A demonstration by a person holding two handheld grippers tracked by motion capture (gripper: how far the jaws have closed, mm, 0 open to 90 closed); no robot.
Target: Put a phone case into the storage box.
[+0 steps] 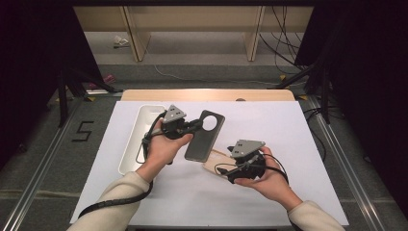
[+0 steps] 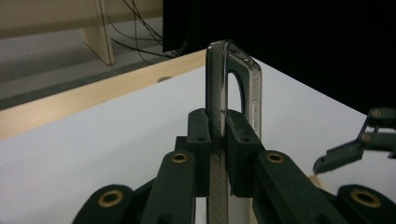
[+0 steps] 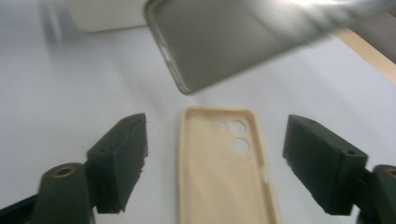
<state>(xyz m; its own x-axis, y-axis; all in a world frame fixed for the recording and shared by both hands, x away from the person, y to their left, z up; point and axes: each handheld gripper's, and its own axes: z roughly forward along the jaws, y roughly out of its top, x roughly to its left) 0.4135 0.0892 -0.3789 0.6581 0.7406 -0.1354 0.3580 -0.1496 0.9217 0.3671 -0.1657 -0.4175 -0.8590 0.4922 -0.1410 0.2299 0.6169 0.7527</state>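
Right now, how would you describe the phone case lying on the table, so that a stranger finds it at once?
Start from the white table, then go to the right gripper, open near its middle. Flat between its jaws lies the beige phone case, inside facing up, with round camera holes. The dark grey phone case is instead held in the air by the left gripper.

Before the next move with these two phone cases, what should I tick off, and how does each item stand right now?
1. Left gripper shut firmly on the grey phone case: ok, jaws clamp its edge.
2. Grey phone case lifted off the table: ok.
3. Right gripper open: ok, jaws spread wide.
4. Beige phone case centred between the right jaws: ok.
5. Beige phone case lying flat, inside up: ok.
6. White tray free to receive a case: cannot tell, the left hand hides part of it.
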